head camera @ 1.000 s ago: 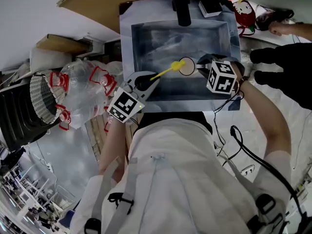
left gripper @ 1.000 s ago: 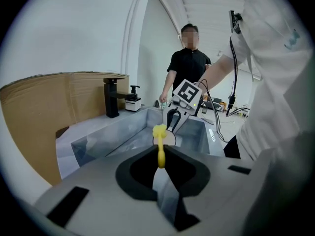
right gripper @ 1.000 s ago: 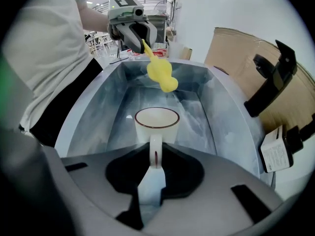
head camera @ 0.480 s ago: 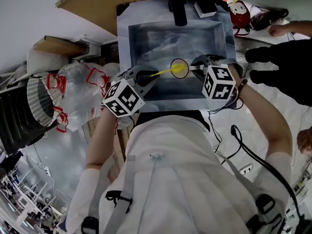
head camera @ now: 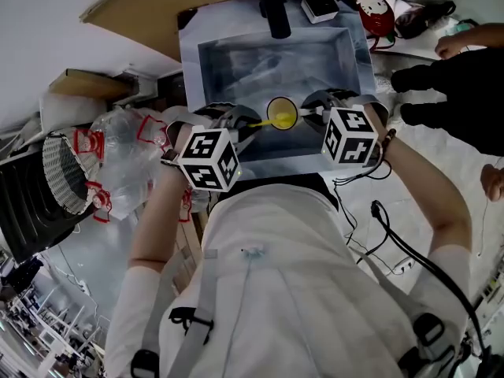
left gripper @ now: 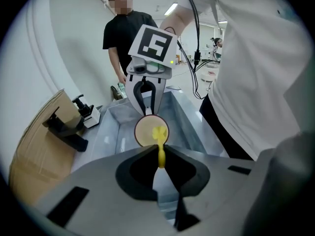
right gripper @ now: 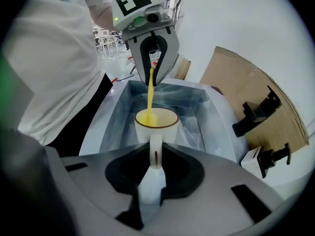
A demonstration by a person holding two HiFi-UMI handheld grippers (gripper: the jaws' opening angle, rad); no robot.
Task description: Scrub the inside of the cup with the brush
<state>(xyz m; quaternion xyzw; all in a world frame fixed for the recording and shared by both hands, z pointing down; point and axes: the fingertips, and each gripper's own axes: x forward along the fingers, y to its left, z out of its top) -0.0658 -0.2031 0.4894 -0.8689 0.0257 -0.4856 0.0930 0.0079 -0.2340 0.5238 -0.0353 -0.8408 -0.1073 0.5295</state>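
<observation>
A white cup (head camera: 281, 113) with a dark rim hangs over the steel sink (head camera: 228, 61). My right gripper (head camera: 312, 110) is shut on the cup's handle (right gripper: 155, 149), seen close between its jaws in the right gripper view (right gripper: 155, 157). My left gripper (head camera: 246, 124) is shut on the yellow brush handle (left gripper: 161, 154). The brush (right gripper: 150, 93) slants down from the left gripper (right gripper: 153, 63) into the cup (right gripper: 156, 123), and its yellow head (left gripper: 158, 132) lies inside the cup's mouth (left gripper: 147, 130). The two grippers face each other across the cup.
A black faucet (head camera: 272, 6) stands at the sink's far edge, with a small black-and-white device (head camera: 319, 2) beside it. A clear plastic bag (head camera: 126, 152) and a wire basket (head camera: 63, 183) sit left. A person in black (head camera: 453, 93) stands right. Brown cardboard (right gripper: 241, 90) leans behind.
Both grippers and the cup have risen towards the sink's near edge. The left gripper has rolled, turning its marker cube. The brush head has gone from beside the cup's rim to inside it.
</observation>
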